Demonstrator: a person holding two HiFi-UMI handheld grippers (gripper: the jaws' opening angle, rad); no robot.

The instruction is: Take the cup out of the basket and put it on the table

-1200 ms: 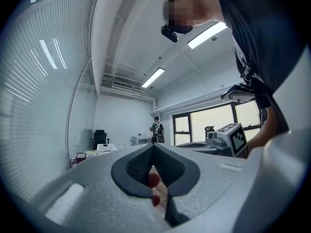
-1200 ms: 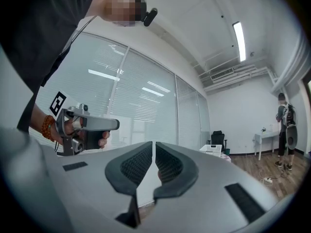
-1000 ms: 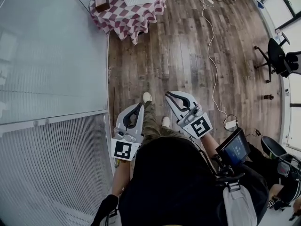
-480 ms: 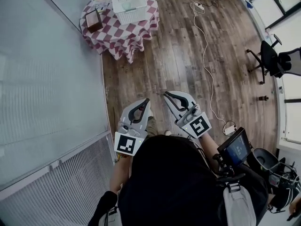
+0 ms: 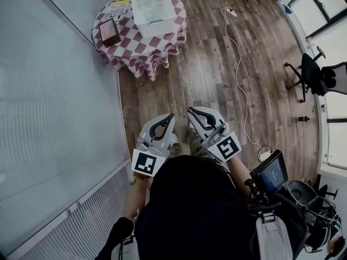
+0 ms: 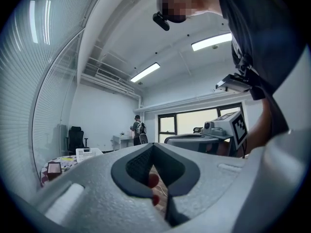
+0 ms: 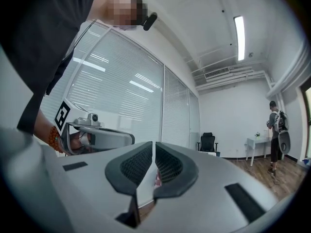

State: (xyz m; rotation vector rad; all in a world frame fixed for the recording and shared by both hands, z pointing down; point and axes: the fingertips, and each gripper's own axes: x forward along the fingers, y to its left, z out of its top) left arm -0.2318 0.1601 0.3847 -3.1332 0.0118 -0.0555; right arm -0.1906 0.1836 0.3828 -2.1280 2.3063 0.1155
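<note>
Scene: head view looks steeply down on a wood plank floor (image 5: 211, 75), with a glass wall (image 5: 54, 91) along the left.
Counter: round counter (image 5: 135, 50) under a red-and-white checked cloth, at the top left of the head view. It also shows low at the left in the left gripper view.
Basket: white slatted basket (image 5: 154, 4) stands on the counter by its far right edge.
Cup: cup (image 5: 152, 15) shows only as a pale greenish patch inside the basket, too small for detail.
Box: brown box (image 5: 110, 31) sits near the counter's left edge, apart from the basket.
Yellow sheet: yellow sheet (image 5: 120, 3) lies flat at the far edge, just left of the basket.
Left gripper: left gripper (image 5: 169, 118) is held level in front of the person. Its pads meet at the tips and nothing is between them. It is well apart from the counter.
Right gripper: right gripper (image 5: 191, 112) is level beside the left one. Its jaws are closed to a thin slit and hold nothing.
Cable: white cable (image 5: 238, 64) runs down the floor right of the counter.
Office chair: black office chair (image 5: 314, 75) stands at the right edge of the room.
Screen: lit screen (image 5: 269, 172) sits at the person's right side.
Person: a second person (image 7: 277, 125) stands by a far desk.
</note>
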